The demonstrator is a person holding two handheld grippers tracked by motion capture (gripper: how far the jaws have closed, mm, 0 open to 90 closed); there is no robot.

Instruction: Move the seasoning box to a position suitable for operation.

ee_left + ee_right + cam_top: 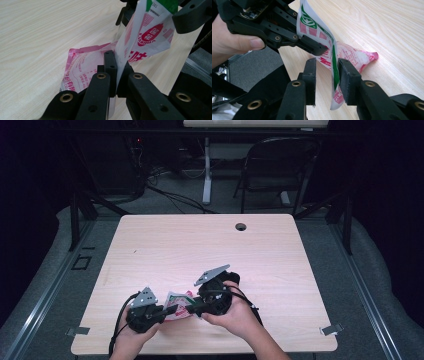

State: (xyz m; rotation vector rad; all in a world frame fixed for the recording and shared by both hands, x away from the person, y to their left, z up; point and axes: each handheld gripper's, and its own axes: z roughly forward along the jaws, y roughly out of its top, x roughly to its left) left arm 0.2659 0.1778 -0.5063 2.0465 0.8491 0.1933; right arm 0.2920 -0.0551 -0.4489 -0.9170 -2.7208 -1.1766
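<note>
One plastic packet [179,304], white with red and green print, sat near the six o'clock edge of the pale wooden table [260,250], stretched between two grippers. It was the single container in sight, and what it held I couldn't tell; the wrapper looked limp and crumpled, one pinkish end lying on the tabletop while the other end was lifted off it. The left gripper [116,72], at about seven o'clock on the table, had its jaws pressed tight together with a fold of the packet [140,42] pinched between them. The right gripper [327,75], just to the three o'clock side of the left one, stood partly open: the packet's green-striped edge [334,65] ran down between its two jaws and lay against one of them, while a clear gap showed to the other, so it was not clamped. Two hands, one to each gripper, came in from the six o'clock edge. One round cable hole [241,226] was cut into the table toward twelve o'clock, and one dark folding chair [280,165] stood beyond the far edge.
</note>
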